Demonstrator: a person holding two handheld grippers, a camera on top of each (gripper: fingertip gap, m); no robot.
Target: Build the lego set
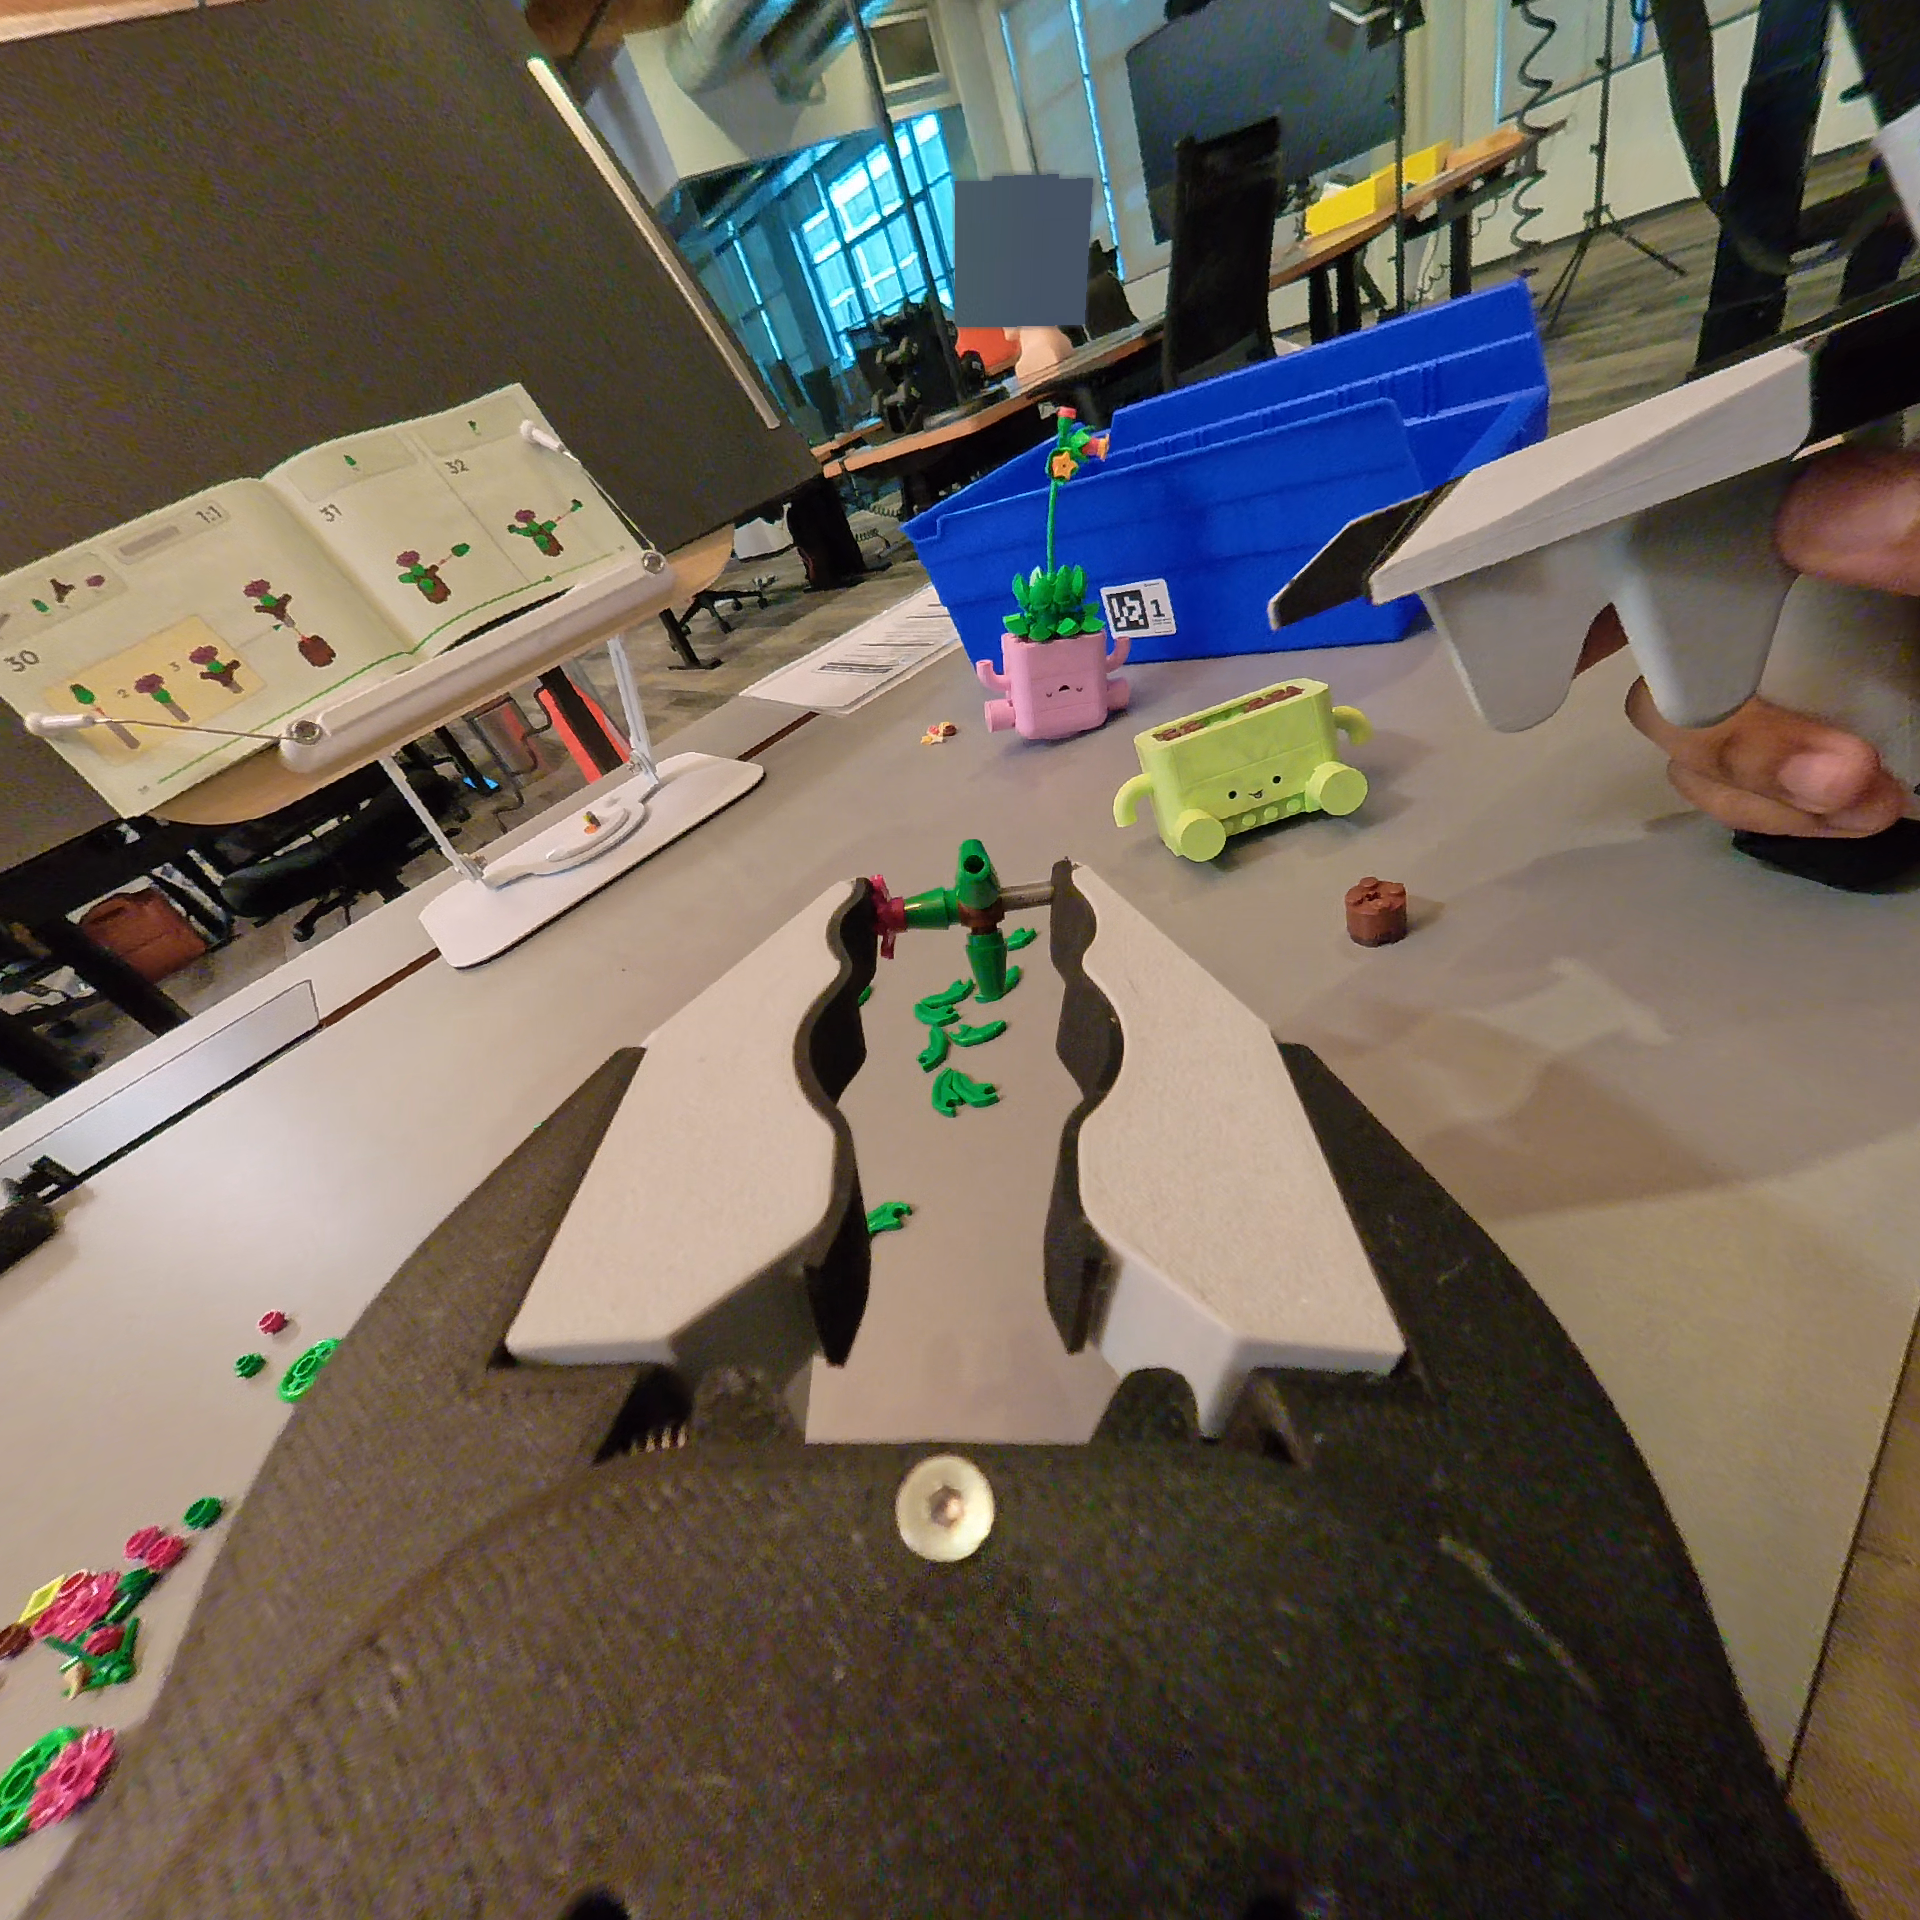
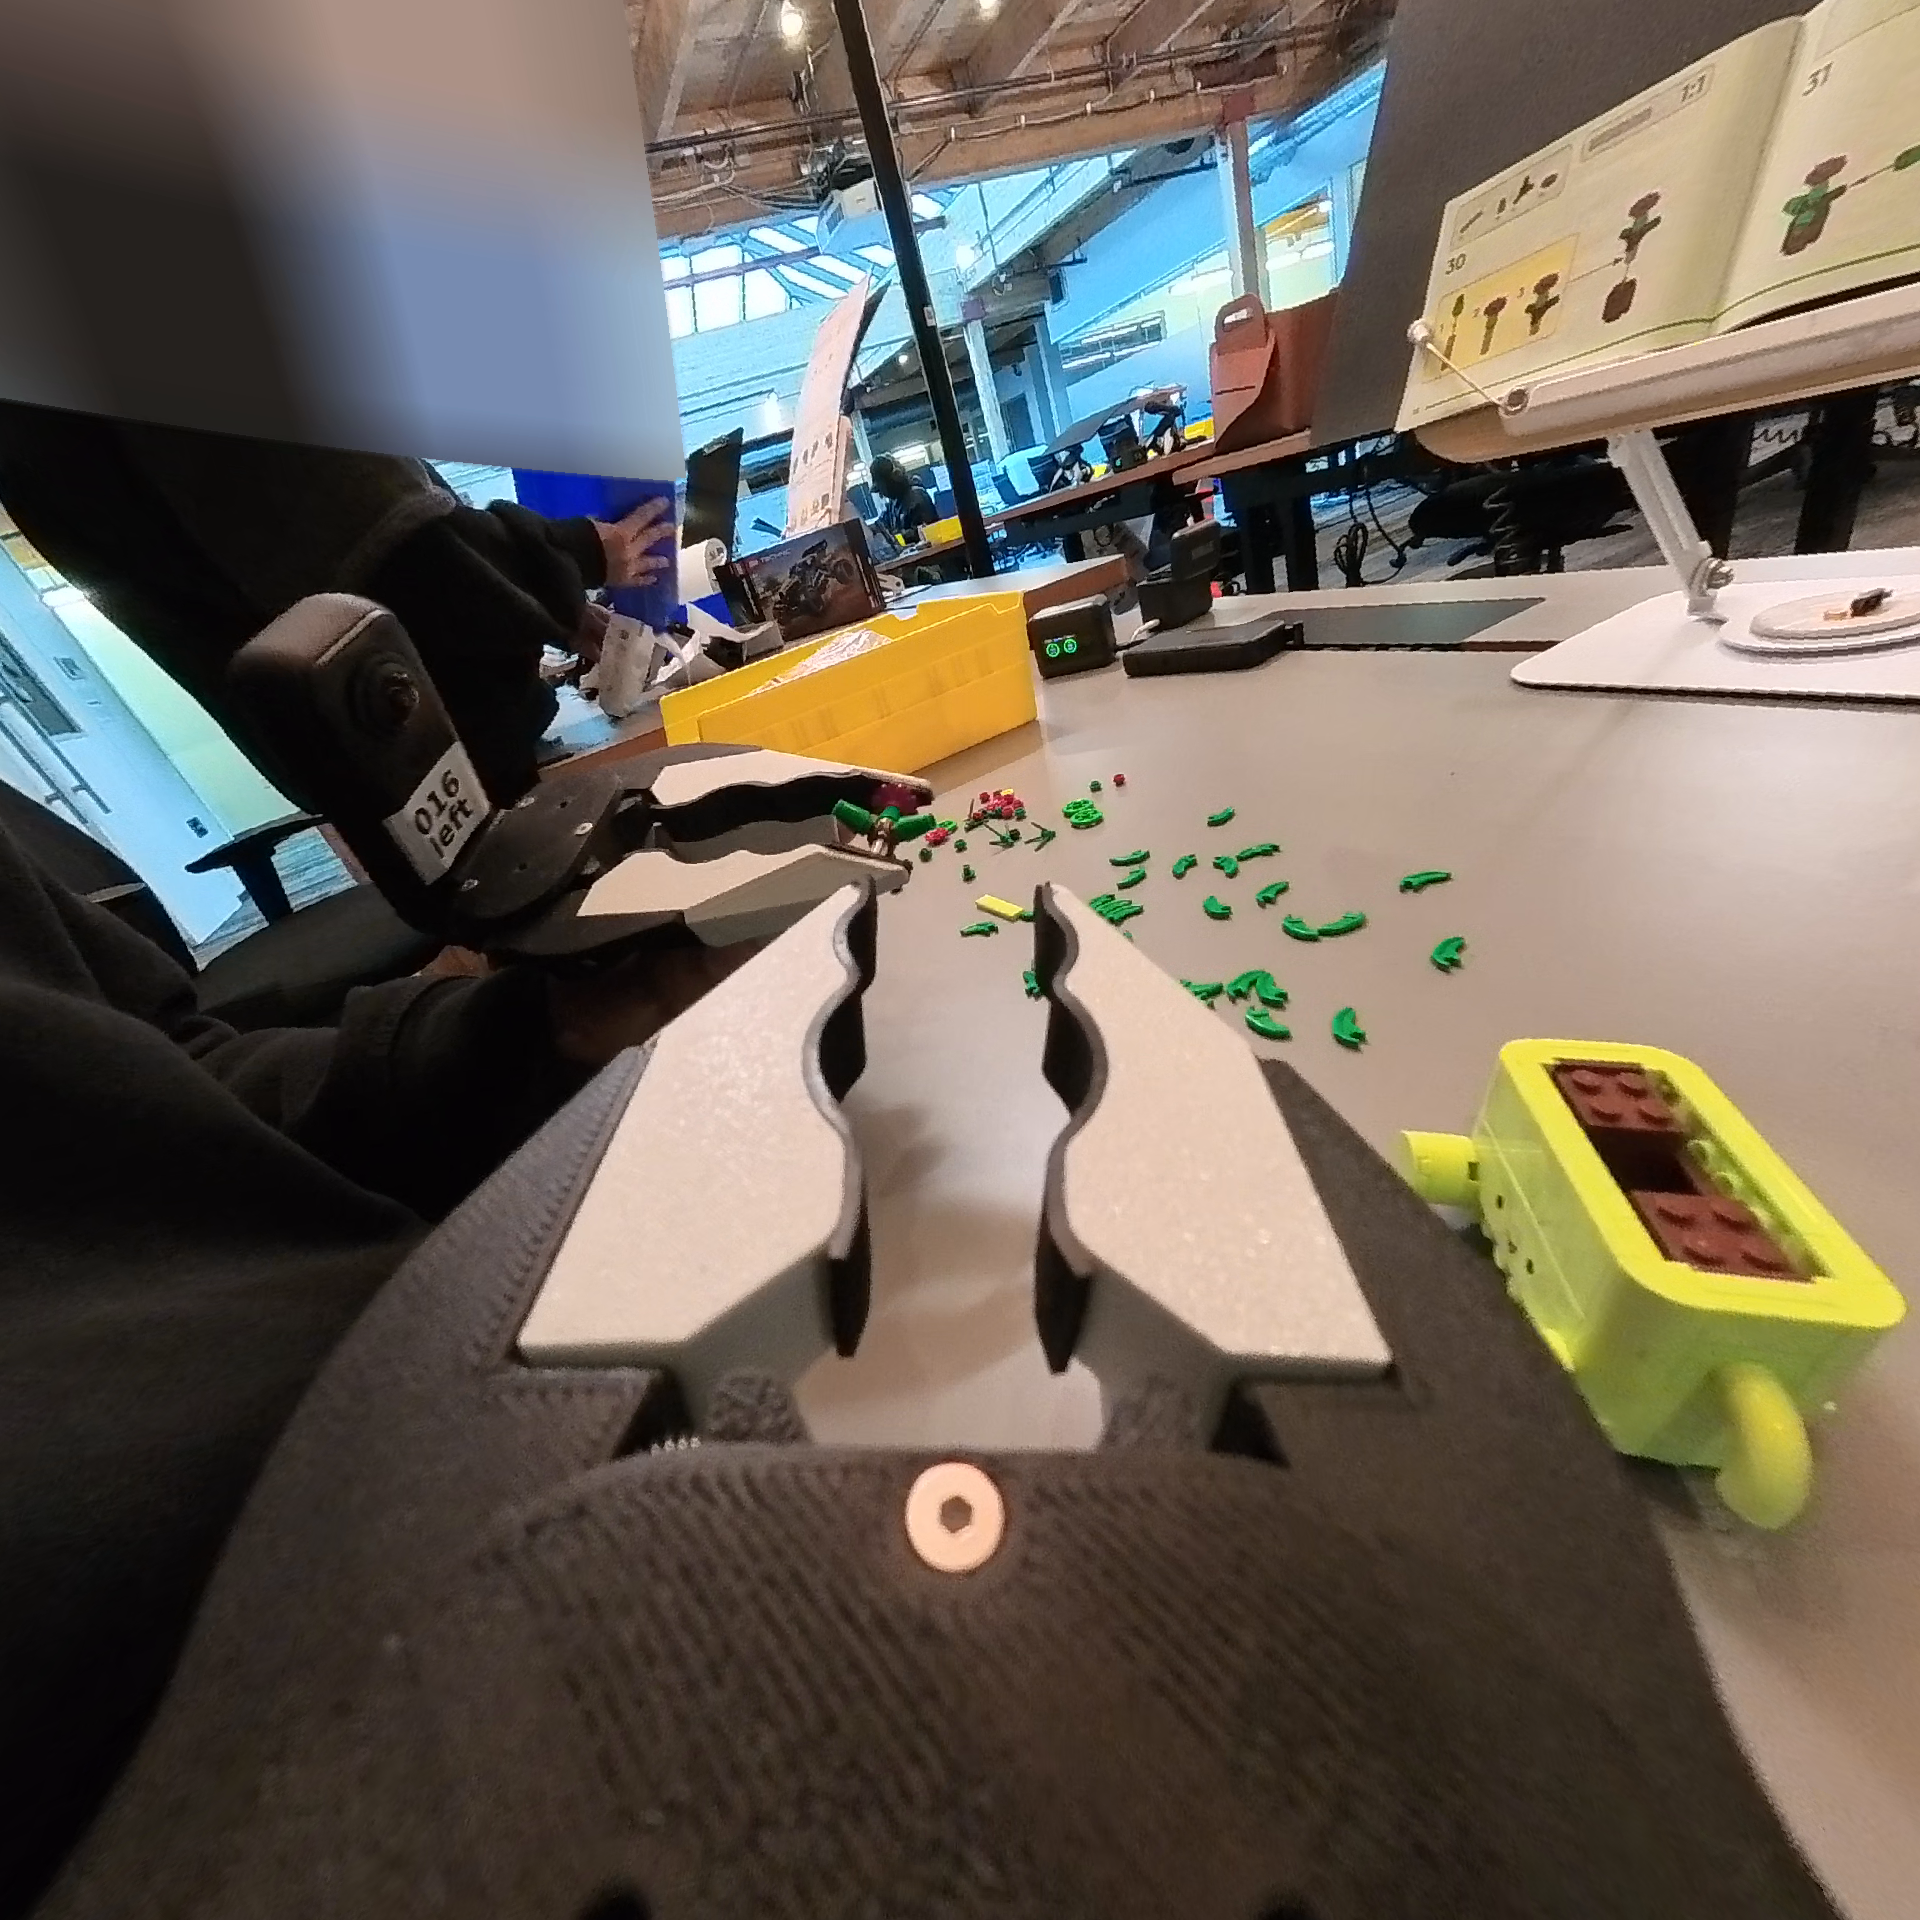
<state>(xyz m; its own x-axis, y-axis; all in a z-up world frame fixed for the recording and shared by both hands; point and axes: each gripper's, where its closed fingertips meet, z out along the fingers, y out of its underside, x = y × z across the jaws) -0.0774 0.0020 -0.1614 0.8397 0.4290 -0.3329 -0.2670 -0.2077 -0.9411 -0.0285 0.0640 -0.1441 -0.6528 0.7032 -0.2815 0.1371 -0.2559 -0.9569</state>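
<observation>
My left gripper (image 1: pixel 961 896) is shut on a small flower stem (image 1: pixel 971 914): a magenta flower touches the left fingertip, green cones and a brown joint sit in the middle, and a grey bar meets the right fingertip. It is held just above the grey table (image 1: pixel 1455 1091). In the right wrist view the left gripper (image 2: pixel 883 836) shows at the left with the stem (image 2: pixel 883 821). My right gripper (image 2: pixel 954 904) is open and empty, and in the left wrist view (image 1: pixel 1314 592) it hovers at the upper right. A lime green pot (image 1: pixel 1242 764) (image 2: pixel 1683 1247) lies on the table. A brown round brick (image 1: pixel 1377 912) stands right of the left gripper.
A pink pot with a green plant (image 1: pixel 1049 681) stands before a blue bin (image 1: pixel 1247 499). Green leaf pieces (image 1: pixel 956 1039) (image 2: pixel 1247 935) are scattered about. Magenta flower parts (image 1: pixel 73 1621) lie at the left. An open instruction book on a stand (image 1: pixel 312 582) (image 2: pixel 1662 208) and a yellow bin (image 2: pixel 862 686) stand farther off. The right tips stand about 10 cm off the brown round brick (image 1: pixel 1377 912). About 10 cm separates my right fingertips from the lime green pot (image 1: pixel 1242 764). It is also in sight in the right wrist view (image 2: pixel 1505 1188).
</observation>
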